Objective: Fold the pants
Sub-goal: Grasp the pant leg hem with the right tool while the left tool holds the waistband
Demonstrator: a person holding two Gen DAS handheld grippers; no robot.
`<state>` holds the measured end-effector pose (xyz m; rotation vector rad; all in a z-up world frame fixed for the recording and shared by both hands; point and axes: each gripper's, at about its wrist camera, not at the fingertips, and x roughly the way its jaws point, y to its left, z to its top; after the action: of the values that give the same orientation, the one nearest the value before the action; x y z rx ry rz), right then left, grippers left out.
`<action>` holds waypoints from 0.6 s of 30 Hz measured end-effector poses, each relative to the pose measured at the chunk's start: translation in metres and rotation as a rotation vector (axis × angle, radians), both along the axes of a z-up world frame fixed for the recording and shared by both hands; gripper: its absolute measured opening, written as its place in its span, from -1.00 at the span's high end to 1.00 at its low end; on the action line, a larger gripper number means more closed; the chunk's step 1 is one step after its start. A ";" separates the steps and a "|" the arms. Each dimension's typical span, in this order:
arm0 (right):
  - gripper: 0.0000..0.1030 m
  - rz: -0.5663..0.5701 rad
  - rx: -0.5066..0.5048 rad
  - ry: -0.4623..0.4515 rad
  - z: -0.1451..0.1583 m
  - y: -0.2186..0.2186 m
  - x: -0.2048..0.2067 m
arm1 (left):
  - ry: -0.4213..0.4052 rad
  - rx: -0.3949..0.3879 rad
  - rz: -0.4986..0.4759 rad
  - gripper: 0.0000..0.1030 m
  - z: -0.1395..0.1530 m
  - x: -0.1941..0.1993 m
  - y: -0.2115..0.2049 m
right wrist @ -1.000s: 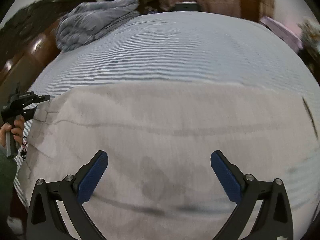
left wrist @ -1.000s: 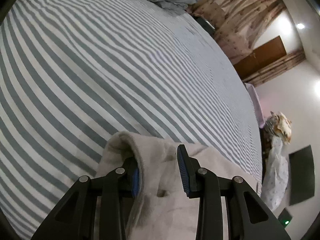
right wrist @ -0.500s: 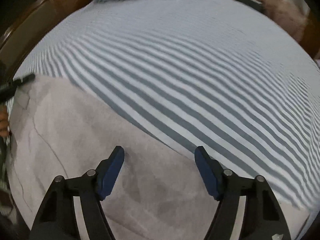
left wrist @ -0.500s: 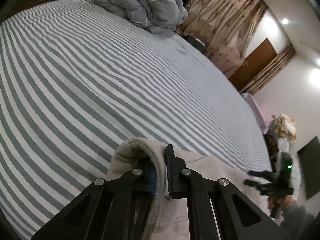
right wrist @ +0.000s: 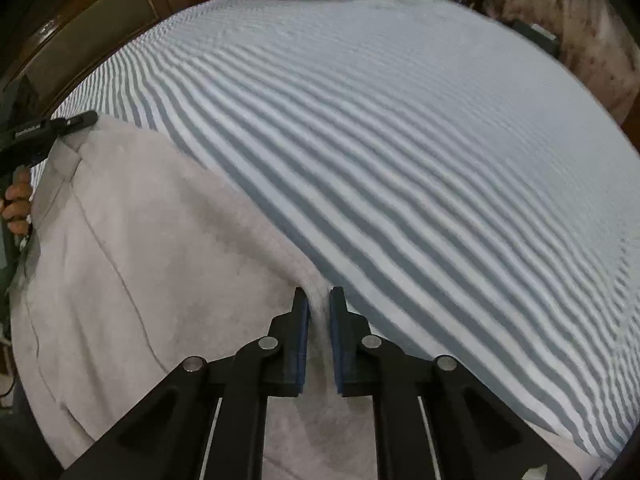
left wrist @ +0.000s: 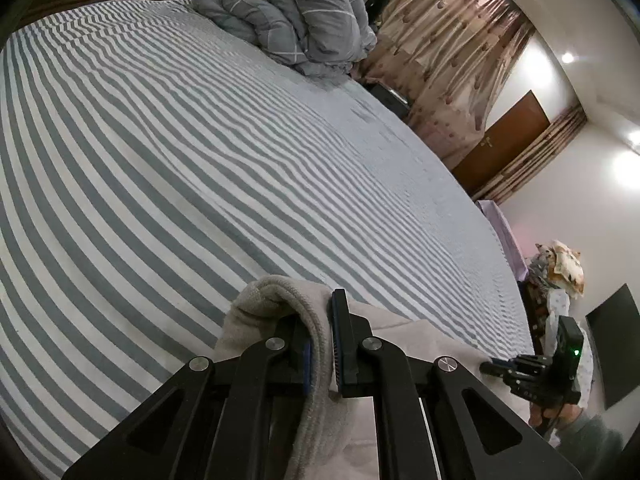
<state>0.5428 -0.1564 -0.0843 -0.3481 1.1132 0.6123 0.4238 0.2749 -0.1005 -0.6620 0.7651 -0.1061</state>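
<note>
Bedroom setup, big bed [left wrist: 200,168] with a blue-and-white striped sheet, a rumpled grey duvet [left wrist: 288,12] piled up at the far end, curtains [left wrist: 448,52] and a wooden door [left wrist: 508,140] off behind it.

Starting at the fingers: the left gripper [left wrist: 320,344] is pinched on a thick rolled hem of the pants [right wrist: 160,280], the fabric bunched into a hump between the pads and trailing back under the gripper body. The right gripper [right wrist: 319,340] is also nearly closed, with a thin ridge of the cloth's edge nipped between its blue pads. So both hands have a bite on the same far edge of the garment.

What matters for the next bit, I reckon: the pants lie flat at the near side of the bed, long axis running left to right between the two grippers, and the grabbed edge is the one facing the open striped sheet. The bulk of the cloth sits on the person's side of both sets of fingers. Neither hand is really nearer; each owns one end.

Looks-wise the pants are pale grey-beige, soft fleecy stuff, mostly smooth with a long seam line and a few shallow creases. Probably floppy when lifted, so the middle could sag.
</note>
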 end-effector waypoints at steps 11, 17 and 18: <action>0.86 -0.098 -0.021 0.000 -0.016 0.001 0.003 | 0.081 0.060 0.007 0.83 -0.017 0.017 -0.005; 0.86 -0.128 0.005 -0.071 0.032 0.001 -0.029 | 0.032 0.050 0.003 0.84 0.011 0.000 -0.007; 0.87 -0.128 0.012 -0.084 0.043 -0.001 -0.040 | 0.016 0.049 -0.002 0.84 0.019 -0.006 -0.008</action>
<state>0.5032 -0.1572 -0.0411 -0.2875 1.0427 0.4874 0.4177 0.2667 -0.0813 -0.6164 0.7812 -0.0837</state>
